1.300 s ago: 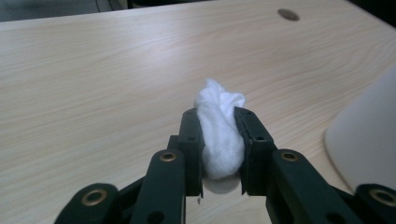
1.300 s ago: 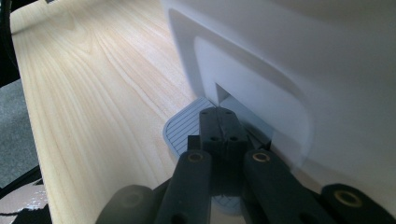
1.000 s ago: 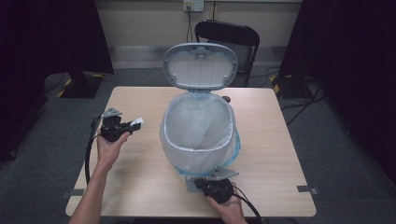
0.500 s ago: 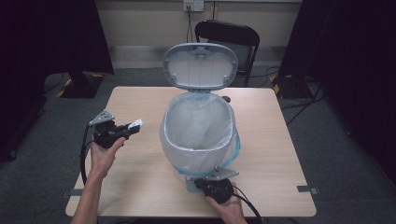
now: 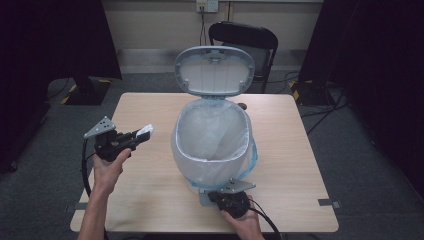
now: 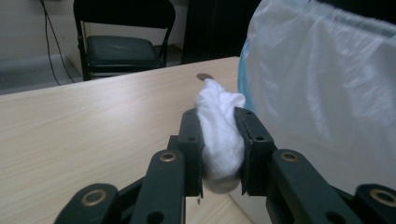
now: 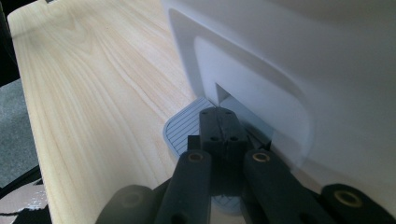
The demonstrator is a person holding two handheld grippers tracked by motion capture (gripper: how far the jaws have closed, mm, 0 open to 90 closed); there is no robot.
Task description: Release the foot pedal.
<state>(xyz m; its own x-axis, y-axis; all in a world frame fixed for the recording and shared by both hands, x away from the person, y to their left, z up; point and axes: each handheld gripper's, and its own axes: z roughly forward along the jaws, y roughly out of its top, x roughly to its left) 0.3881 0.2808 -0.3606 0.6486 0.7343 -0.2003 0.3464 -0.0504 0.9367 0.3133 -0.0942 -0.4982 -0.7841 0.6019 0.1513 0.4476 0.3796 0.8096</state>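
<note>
A white pedal bin (image 5: 212,145) lined with a white bag stands in the middle of the table, its grey lid (image 5: 214,71) raised. My left gripper (image 5: 143,134) hangs above the table left of the bin, shut on a white wad of tissue (image 6: 218,130) that bulges out above and below the jaws. The bin's bagged side (image 6: 327,93) lies close to the right of it. My right gripper (image 7: 223,123) is shut, and its tips press down on the grey ribbed foot pedal (image 7: 187,130) at the bin's base (image 7: 289,70). From above, that gripper (image 5: 212,196) sits at the bin's near side.
The light wooden table (image 5: 150,200) has bare surface left of and in front of the bin. A small dark round object (image 6: 204,76) lies on the table behind the bin. A black folding chair (image 5: 250,42) stands beyond the far edge.
My left gripper has risen and moved toward the near left with the tissue wad in it. The right gripper has stayed on the pedal, and the lid is still up.
</note>
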